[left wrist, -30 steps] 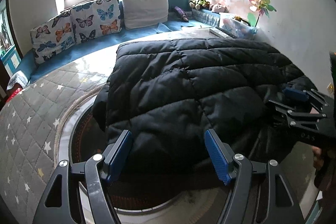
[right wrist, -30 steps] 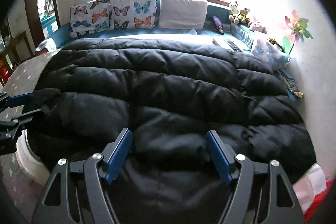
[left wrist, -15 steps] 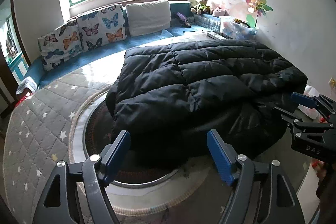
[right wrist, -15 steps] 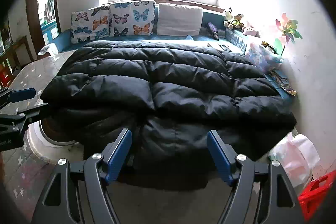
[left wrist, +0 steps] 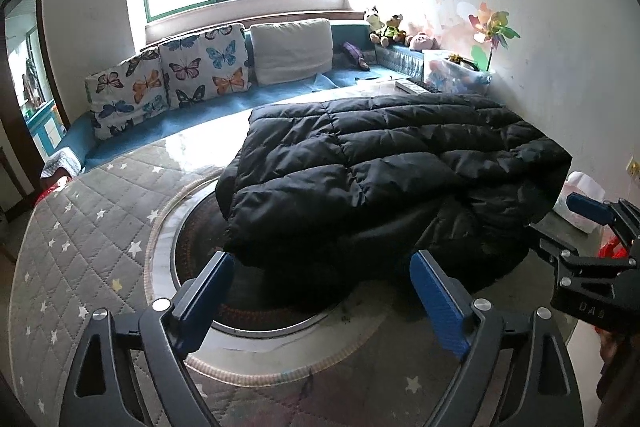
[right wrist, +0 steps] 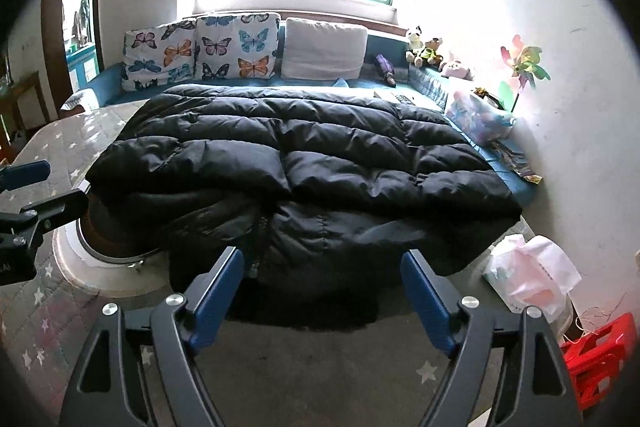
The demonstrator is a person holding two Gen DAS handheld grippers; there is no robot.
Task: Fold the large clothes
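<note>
A big black puffer coat (left wrist: pixel 384 179) (right wrist: pixel 304 175) lies folded over on the round table (left wrist: pixel 280 339), its top layer doubled back over the lower part. My left gripper (left wrist: pixel 322 277) hovers just short of the coat's near left edge, jaws opening, with nothing between them. My right gripper (right wrist: pixel 322 273) hangs before the coat's near edge, jaws also opening and empty. The right gripper (left wrist: pixel 592 227) shows at the right rim of the left wrist view, and the left gripper (right wrist: pixel 28 195) at the left rim of the right wrist view.
A grey quilted star cover (left wrist: pixel 80 259) drapes the table around a round inset ring (left wrist: pixel 192 227). Behind stands a blue bench with butterfly cushions (left wrist: pixel 168 79), a white cushion (right wrist: pixel 324 49), plush toys (left wrist: pixel 392 27) and a pinwheel (left wrist: pixel 492 31). A white plastic bag (right wrist: pixel 528 275) and red stool (right wrist: pixel 600 359) sit at the right.
Both grippers have pulled back from the coat and opened wider, letting go of the fabric. The coat now lies folded over, farther from both cameras.
</note>
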